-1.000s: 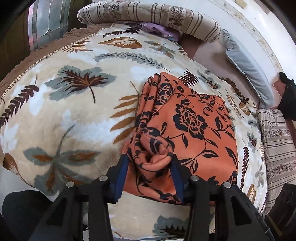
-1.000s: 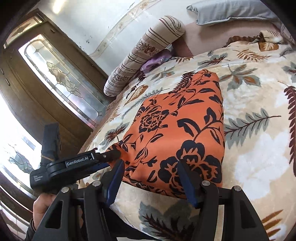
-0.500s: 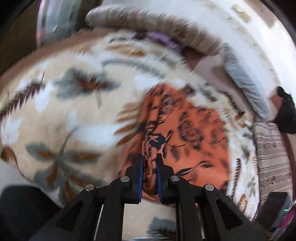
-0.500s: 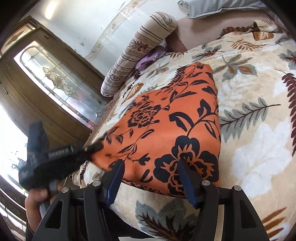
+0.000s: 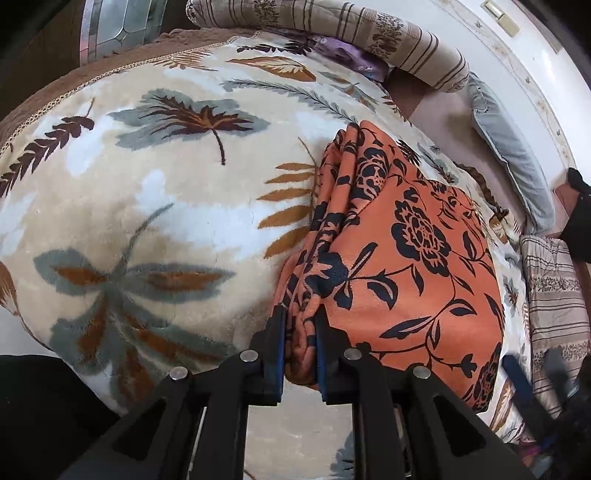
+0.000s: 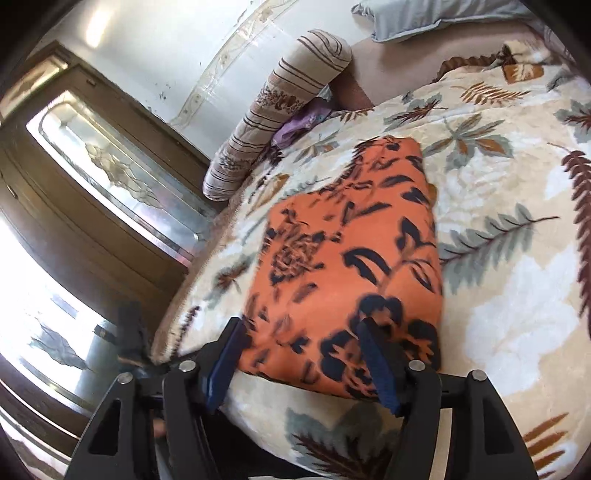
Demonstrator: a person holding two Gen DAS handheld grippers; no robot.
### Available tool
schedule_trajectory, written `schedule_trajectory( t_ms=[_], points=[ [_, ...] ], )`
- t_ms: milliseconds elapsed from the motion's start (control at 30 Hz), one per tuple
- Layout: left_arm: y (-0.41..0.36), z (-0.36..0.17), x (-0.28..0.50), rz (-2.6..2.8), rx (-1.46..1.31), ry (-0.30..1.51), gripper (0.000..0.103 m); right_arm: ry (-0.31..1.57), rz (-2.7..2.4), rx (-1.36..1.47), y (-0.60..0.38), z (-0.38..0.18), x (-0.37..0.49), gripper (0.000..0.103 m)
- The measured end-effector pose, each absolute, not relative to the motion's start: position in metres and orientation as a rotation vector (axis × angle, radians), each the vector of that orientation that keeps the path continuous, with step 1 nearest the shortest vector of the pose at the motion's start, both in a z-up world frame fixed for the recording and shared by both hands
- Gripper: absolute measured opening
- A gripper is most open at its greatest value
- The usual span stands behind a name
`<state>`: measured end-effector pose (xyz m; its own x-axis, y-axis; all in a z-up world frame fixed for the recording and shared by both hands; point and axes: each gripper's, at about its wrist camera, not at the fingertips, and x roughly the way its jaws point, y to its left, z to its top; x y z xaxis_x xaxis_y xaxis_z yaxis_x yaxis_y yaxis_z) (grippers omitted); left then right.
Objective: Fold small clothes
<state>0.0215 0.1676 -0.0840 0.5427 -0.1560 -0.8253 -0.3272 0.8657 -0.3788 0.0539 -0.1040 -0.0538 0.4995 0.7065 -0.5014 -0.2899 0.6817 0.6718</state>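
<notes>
Left gripper (image 5: 298, 350) pinches the orange cloth's (image 5: 406, 266) bunched corner; right gripper (image 6: 306, 365) straddles its edge, unclosed. Thick bunch could slip, undoing folds.

Open stretch of leaf-patterned blanket (image 5: 155, 206) left of the folded orange garment (image 5: 413, 266); passage free there up to the bed's brown border. Far edge blocked by a striped bolster (image 5: 332, 29) with a purple cloth (image 5: 351, 59) tucked against it. Grey pillow (image 5: 513, 155) and striped cushion (image 5: 554, 302) closing off the right side. Left claw (image 5: 299, 354) pinched on the garment's bunched near corner, occupying that approach. Right claw (image 6: 303, 365) spread wide at the garment's near edge; bare blanket (image 6: 517, 295) open to its right.
</notes>
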Motion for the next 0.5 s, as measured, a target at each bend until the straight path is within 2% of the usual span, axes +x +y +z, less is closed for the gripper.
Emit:
schedule_trajectory(
  t_ms=[100,133,167,233,400,500],
  points=[
    [0.167,-0.084,0.020,0.112,-0.528,1.010,0.020,0.869,0.727,0.599,-0.095,-0.046,0.077,0.074],
    [0.167,-0.084,0.020,0.117,-0.523,1.016,0.023,0.903,0.754,0.637,-0.093,-0.052,0.088,0.084],
    [0.166,-0.083,0.021,0.120,-0.508,1.028,0.024,0.969,0.764,0.680,-0.091,-0.065,0.099,0.087],
    [0.162,-0.072,0.022,0.132,-0.465,1.043,0.024,1.119,0.734,0.748,-0.087,-0.100,0.116,0.087],
    [0.141,-0.007,0.025,0.083,-0.325,0.911,0.026,1.092,0.766,0.771,-0.091,-0.103,0.112,0.087],
    [0.133,-0.001,0.047,0.035,-0.287,0.911,0.027,1.083,0.766,0.765,-0.091,-0.104,0.109,0.087]
  ],
)
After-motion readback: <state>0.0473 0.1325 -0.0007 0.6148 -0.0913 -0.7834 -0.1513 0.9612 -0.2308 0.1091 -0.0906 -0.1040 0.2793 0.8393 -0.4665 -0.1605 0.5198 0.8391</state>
